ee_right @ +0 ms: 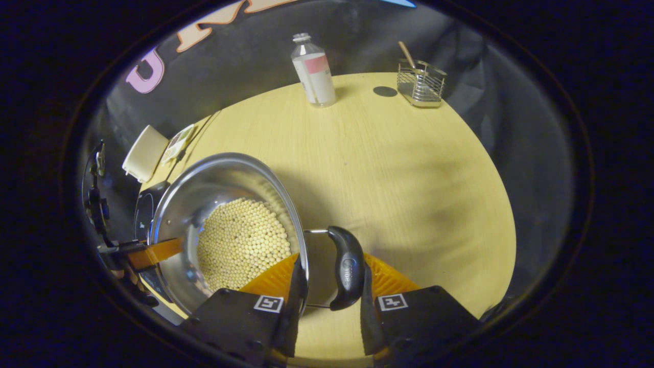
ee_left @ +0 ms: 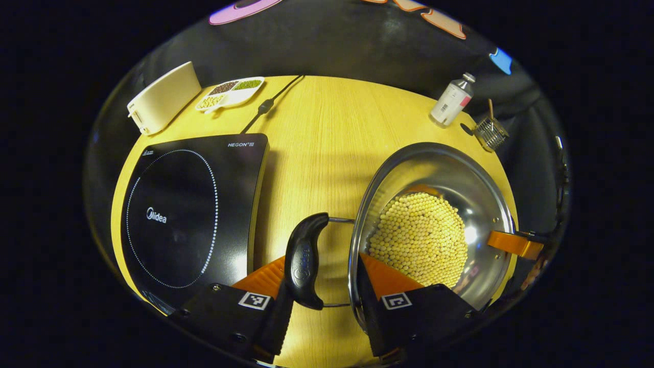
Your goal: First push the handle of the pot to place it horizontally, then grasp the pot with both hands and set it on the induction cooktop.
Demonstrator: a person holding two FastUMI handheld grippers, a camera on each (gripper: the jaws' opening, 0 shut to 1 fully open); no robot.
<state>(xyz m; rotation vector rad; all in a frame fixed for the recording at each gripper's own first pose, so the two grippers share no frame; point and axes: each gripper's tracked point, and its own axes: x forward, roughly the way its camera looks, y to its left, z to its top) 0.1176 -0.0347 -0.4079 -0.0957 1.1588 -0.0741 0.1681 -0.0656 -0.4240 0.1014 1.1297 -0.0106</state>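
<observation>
Pot sits on the table, beside the cooktop and apart from it, a strip of bare wood between; not yet on the glass. It holds a bed of pale beans. Both side handles lie level, so the push step looks done. Left gripper straddles the handle and the pot wall: one finger outside the handle, the other inside the rim against the wall. Jaws part-open around the pair; cannot tell whether they press yet. Right gripper does the same at the far-side handle, one finger inside the rim, one outside the grip, gap narrow, squeeze likewise uncertain. My reading: the two-handed grasp is being set; lift, carry and set-down remain. Room: the cooktop top is bare, so the landing spot is open. Beyond the cooktop, at the table's far edge, stand a cream box and a divided dish, with a cord running past; all well apart from the pot's short path. Beyond the pot, a bottle and a wire holder stand at the far rim, clear of things. The pot's near side lies close to the table edge, and the cooktop reaches near it too, so little margin there.
</observation>
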